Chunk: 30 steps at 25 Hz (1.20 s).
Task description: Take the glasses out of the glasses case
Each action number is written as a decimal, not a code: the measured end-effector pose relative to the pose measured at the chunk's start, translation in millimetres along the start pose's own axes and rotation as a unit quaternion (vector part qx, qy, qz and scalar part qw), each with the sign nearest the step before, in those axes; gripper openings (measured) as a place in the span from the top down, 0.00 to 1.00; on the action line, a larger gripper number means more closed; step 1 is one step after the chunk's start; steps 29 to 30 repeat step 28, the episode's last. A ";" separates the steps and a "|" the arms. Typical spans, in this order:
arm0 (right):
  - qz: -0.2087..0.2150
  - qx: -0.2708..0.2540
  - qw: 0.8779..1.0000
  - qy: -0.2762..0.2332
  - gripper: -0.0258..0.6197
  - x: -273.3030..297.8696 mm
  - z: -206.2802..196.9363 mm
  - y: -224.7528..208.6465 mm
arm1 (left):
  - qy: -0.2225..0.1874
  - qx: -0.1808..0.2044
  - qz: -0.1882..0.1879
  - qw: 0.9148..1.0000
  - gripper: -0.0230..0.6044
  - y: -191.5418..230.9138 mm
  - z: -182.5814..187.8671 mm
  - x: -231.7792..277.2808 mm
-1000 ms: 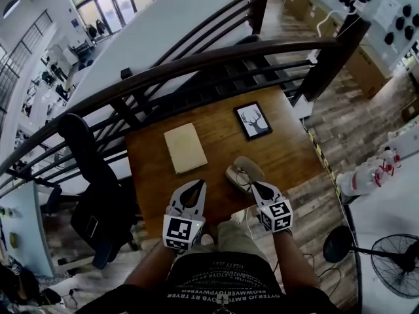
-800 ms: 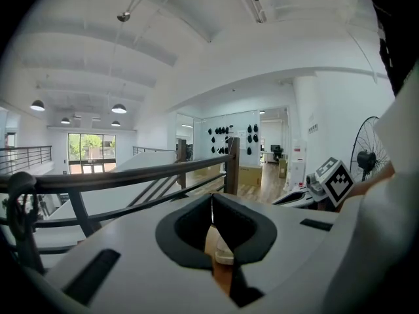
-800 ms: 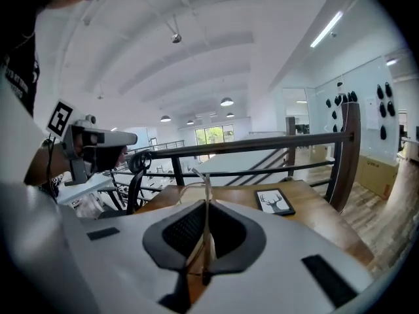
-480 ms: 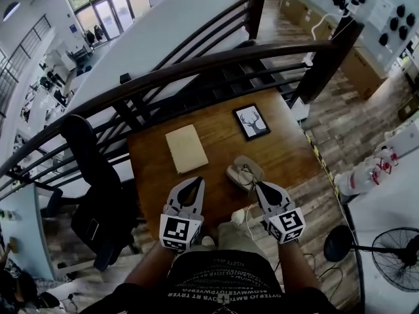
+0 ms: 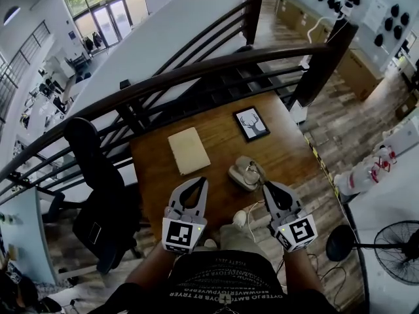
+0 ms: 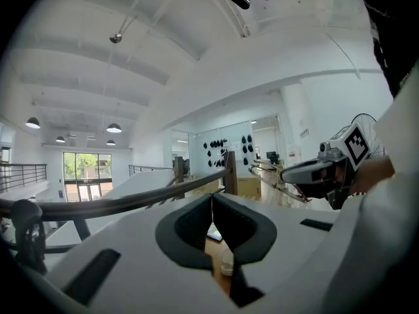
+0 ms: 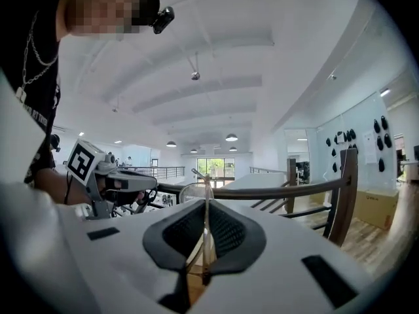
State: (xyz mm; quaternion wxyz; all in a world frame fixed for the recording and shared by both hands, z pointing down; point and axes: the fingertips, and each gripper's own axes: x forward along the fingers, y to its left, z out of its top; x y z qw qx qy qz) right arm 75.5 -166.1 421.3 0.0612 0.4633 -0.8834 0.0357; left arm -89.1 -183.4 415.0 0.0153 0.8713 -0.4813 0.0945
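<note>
The glasses case [image 5: 243, 175] lies open on the wooden table [image 5: 216, 136], pale and oval. My right gripper [image 5: 268, 187] hangs just right of it, above the table, and is shut on the thin-framed glasses [image 7: 191, 193]. One round lens stands up past the pinched jaws of the right gripper [image 7: 206, 207]. From the left gripper view, the glasses [image 6: 290, 190] trail under that gripper. My left gripper [image 5: 196, 183] is shut and empty, its jaw tips touching [image 6: 211, 198], to the left of the case.
A beige book [image 5: 188, 150] lies at the table's left middle and a framed deer picture [image 5: 251, 123] at the back right. A dark railing [image 5: 196, 74] runs behind the table, a black chair [image 5: 98, 175] stands at its left, and a fan [image 5: 386, 254] at the lower right.
The right gripper has lifted away from the case with the glasses, moving right and towards me. The left gripper has risen a little.
</note>
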 end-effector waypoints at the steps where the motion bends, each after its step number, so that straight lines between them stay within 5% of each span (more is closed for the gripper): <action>1: -0.001 -0.002 1.000 -0.006 0.92 -2.9 6.4 1.9 | -0.003 0.003 -0.001 1.000 0.92 -0.5 3.6 -2.4; 10: -0.024 -0.022 0.999 -0.041 0.92 -23.6 34.3 15.5 | -0.022 0.017 -0.005 1.000 0.92 -0.4 16.5 -22.3; 30: -0.023 -0.030 0.999 -0.011 0.92 -25.2 15.6 13.6 | -0.027 0.003 -0.021 0.999 0.92 -6.5 16.9 -12.0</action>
